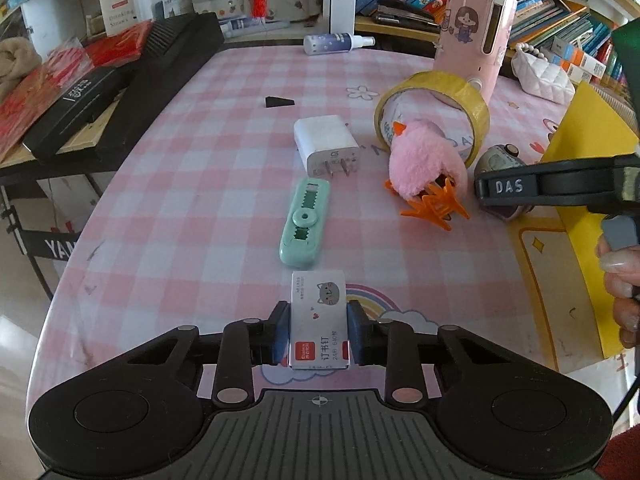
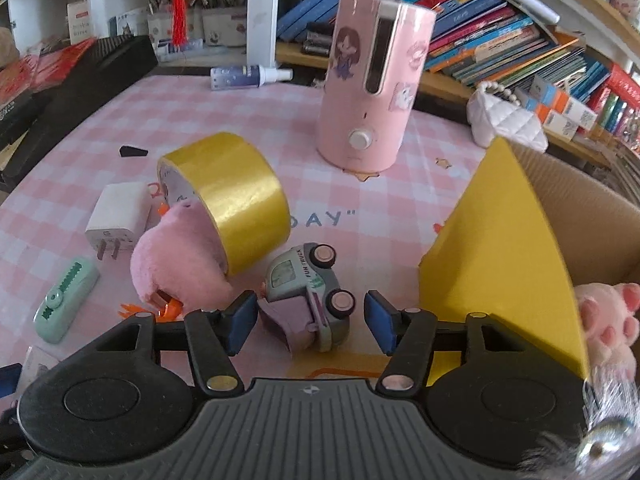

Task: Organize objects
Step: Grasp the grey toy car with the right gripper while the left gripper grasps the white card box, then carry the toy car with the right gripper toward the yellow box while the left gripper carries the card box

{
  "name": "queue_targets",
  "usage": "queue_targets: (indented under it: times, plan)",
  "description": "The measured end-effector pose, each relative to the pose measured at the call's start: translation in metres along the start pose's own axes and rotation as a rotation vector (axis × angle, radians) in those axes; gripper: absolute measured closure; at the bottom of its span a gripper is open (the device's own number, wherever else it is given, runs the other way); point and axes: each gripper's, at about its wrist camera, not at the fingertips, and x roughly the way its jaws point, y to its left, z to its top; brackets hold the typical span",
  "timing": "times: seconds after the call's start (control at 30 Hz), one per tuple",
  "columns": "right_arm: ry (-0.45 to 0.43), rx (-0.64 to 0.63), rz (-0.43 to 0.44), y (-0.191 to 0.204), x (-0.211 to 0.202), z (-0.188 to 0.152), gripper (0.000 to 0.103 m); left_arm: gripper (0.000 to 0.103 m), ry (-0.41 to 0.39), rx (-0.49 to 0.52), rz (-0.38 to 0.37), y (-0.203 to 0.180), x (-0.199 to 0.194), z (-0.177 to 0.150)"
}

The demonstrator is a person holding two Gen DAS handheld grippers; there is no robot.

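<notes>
Left wrist view: left tool [image 1: 319,330] pinches the small grey staple box [image 1: 319,320] by its sides on the bench [image 1: 200,200], probably for lifting; right tool [image 2: 311,322] spread astride the tipped grey toy truck [image 2: 310,294].

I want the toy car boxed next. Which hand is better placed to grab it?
The right. The right gripper has its open jaws on either side of the toy car, beside the yellow box. The left gripper is shut on a staple box.

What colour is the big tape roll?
Yellow, the wide tape roll; clearest in the right wrist view.
</notes>
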Motion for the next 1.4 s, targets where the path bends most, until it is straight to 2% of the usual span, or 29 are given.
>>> queue_targets:
  times: [0.03, 0.07, 0.2, 0.4, 0.67, 1.1, 1.4]
  plan:
    - [0.01, -0.001, 0.008, 0.0, 0.003, 0.0, 0.056, 0.075, 0.0, -0.006, -0.002, 0.001, 0.0, 0.0]
    - [0.019, 0.001, 0.022, 0.0, 0.006, 0.0, 0.057, 0.075, 0.002, -0.014, -0.006, 0.002, 0.0, 0.001]
    - [-0.004, 0.0, 0.052, -0.001, 0.001, 0.0, 0.057, 0.075, -0.013, -0.069, -0.024, 0.009, -0.007, 0.003]
    - [-0.087, 0.014, 0.095, -0.001, -0.03, 0.002, 0.057, 0.075, -0.072, -0.084, -0.043, 0.011, -0.023, 0.007]
    - [-0.137, 0.024, 0.136, -0.003, -0.067, -0.004, 0.057, 0.075, -0.13, -0.093, -0.056, 0.015, -0.044, 0.003]
    - [-0.135, 0.005, 0.178, 0.007, -0.116, -0.045, 0.057, 0.075, -0.183, -0.054, -0.082, 0.014, -0.083, -0.026]
    - [-0.139, 0.029, 0.147, 0.008, -0.15, -0.082, 0.057, 0.075, -0.202, -0.018, -0.114, 0.011, -0.107, -0.054]
